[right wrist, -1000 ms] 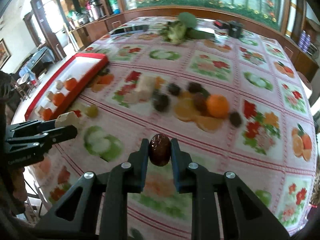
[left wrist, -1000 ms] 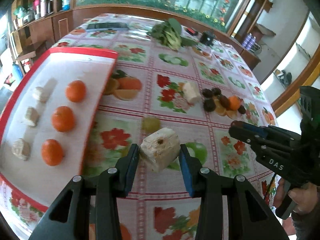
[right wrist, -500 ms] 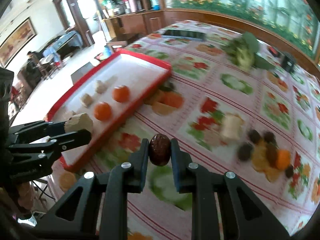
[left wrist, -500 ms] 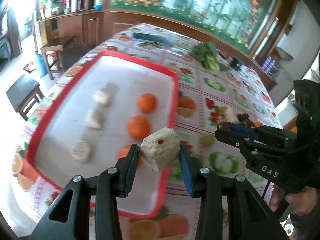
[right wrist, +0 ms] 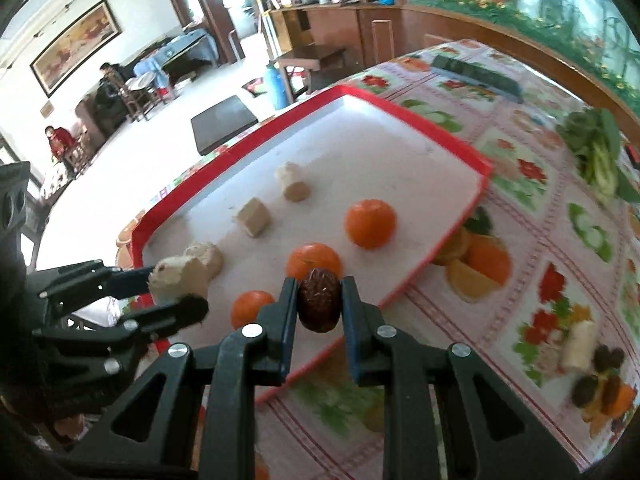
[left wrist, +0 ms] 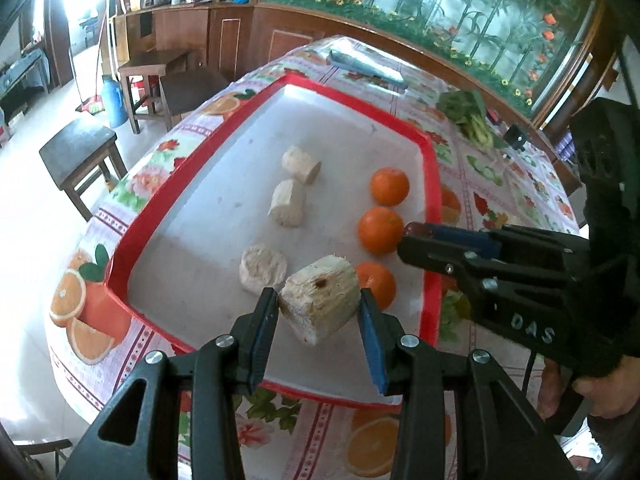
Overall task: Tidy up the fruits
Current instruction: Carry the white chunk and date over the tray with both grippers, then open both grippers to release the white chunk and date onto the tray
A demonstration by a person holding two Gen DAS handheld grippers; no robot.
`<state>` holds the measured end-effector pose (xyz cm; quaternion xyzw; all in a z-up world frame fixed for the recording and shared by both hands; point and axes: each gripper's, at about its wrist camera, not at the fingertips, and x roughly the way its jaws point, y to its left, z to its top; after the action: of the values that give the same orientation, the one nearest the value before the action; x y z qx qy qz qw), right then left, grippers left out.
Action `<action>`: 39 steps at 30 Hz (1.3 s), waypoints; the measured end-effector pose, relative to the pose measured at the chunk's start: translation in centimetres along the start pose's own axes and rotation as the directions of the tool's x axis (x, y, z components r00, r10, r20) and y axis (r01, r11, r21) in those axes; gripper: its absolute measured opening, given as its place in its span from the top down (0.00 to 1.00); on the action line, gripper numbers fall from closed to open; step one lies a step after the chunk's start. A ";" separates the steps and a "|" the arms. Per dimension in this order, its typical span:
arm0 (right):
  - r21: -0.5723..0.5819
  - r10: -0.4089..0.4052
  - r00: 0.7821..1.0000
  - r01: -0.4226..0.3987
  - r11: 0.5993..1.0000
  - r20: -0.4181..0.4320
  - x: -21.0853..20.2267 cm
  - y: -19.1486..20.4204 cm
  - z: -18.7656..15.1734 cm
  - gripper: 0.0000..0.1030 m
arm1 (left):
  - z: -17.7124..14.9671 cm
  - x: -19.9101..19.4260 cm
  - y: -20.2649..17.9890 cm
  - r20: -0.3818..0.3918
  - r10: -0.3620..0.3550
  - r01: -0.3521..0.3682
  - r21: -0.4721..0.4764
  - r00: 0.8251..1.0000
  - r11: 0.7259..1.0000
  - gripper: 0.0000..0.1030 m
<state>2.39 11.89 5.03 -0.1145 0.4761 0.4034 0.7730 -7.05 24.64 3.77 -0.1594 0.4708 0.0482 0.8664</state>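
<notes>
Carrying pale fruit chunk (left wrist: 320, 300) in left claw (left wrist: 318, 316), pinched on cut flanks above tray (left wrist: 276, 90) near-edge; looks light, crumbly. Right claw (right wrist: 319, 308) clamps wrinkled date (right wrist: 319, 305) — small, firm, slip-prone — beside oranges (left wrist: 380, 230).

Both wrist fisheyes angled down, close over red tray (left wrist: 430, 184), shared; right view perhaps slightly blurred.

Daylight is pouring in from the upper left of both views, blowing out the pale tiled floor (left wrist: 28, 208) and a doorway. Glare is washing the white inside of the red-rimmed rectangular tray (left wrist: 320, 128). Fisheye bending is curving the flower-printed plastic tablecloth (right wrist: 560, 264) toward dark vignetted corners. Motion blur is smearing the right wrist view's right and lower edges.
</notes>
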 end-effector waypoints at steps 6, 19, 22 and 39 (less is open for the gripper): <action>-0.027 0.030 0.999 -0.031 0.999 -0.018 0.9 1.3 -0.6 0.77 | 0.1 1.1 0.4 -0.023 0.015 -0.014 0.008 1.000 1.000 0.61; 0.045 0.042 0.999 -0.041 0.998 -0.028 1.6 -0.5 -0.7 0.77 | 0.7 2.2 0.5 -0.038 0.031 -0.031 0.014 0.999 0.999 0.61; 0.056 0.031 0.999 -0.029 0.998 -0.030 1.7 -0.9 -0.7 0.77 | 0.7 2.2 0.6 -0.044 0.027 -0.026 0.014 0.999 1.000 0.59; 0.057 -0.005 1.000 0.006 0.998 -0.021 0.5 -0.6 -0.9 0.64 | 0.5 0.8 -0.4 -0.013 0.057 -0.057 0.049 0.998 0.997 0.47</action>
<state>2.38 11.26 4.00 -0.0979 0.4953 0.3861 0.7720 -6.10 24.35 3.48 -0.1251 0.4824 0.0603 0.8649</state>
